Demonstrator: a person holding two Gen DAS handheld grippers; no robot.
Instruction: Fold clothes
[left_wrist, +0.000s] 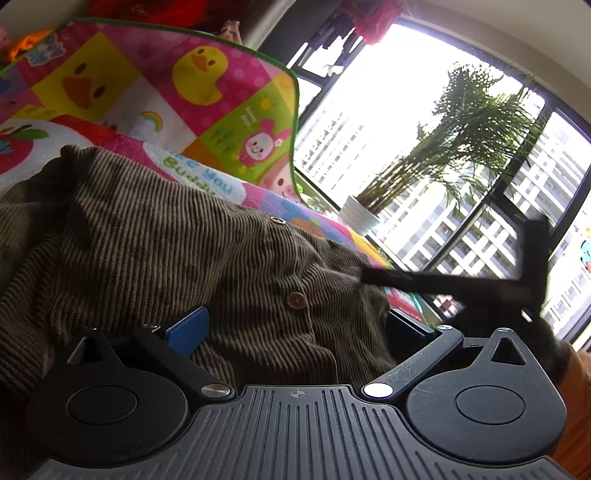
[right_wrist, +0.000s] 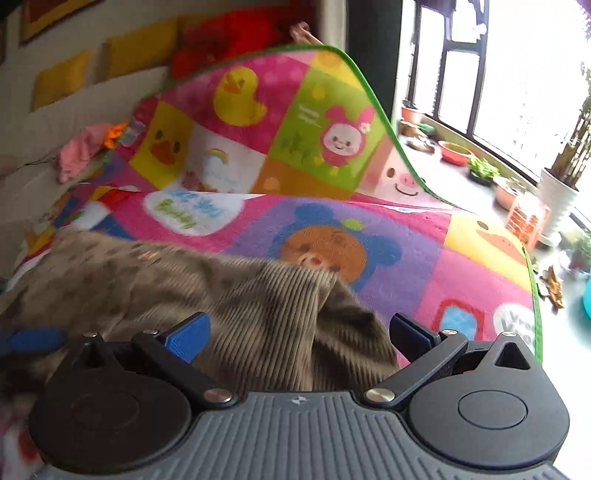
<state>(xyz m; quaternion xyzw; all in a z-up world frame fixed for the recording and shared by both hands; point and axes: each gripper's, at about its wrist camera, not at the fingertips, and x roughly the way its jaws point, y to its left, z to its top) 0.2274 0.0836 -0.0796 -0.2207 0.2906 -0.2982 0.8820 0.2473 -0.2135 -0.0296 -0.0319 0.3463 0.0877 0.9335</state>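
Observation:
A brown corduroy garment (left_wrist: 177, 251) with round buttons (left_wrist: 296, 300) lies bunched on a colourful cartoon play mat (left_wrist: 207, 96). My left gripper (left_wrist: 295, 328) is open, its blue-padded fingers (left_wrist: 190, 330) spread wide with the cloth lying between them. In the right wrist view the same garment (right_wrist: 266, 317) lies between the wide-spread fingers of my right gripper (right_wrist: 299, 332), which is open; a fold of cloth rises just ahead of it. A black bar of the other gripper (left_wrist: 461, 284) crosses the left view at right.
The mat's far part (right_wrist: 295, 122) stands folded up against the wall. Large windows (left_wrist: 406, 129) with a potted palm (left_wrist: 469, 147) are at right. Pots and bowls (right_wrist: 458, 153) line the sill. Pink clothes (right_wrist: 77, 151) lie at far left.

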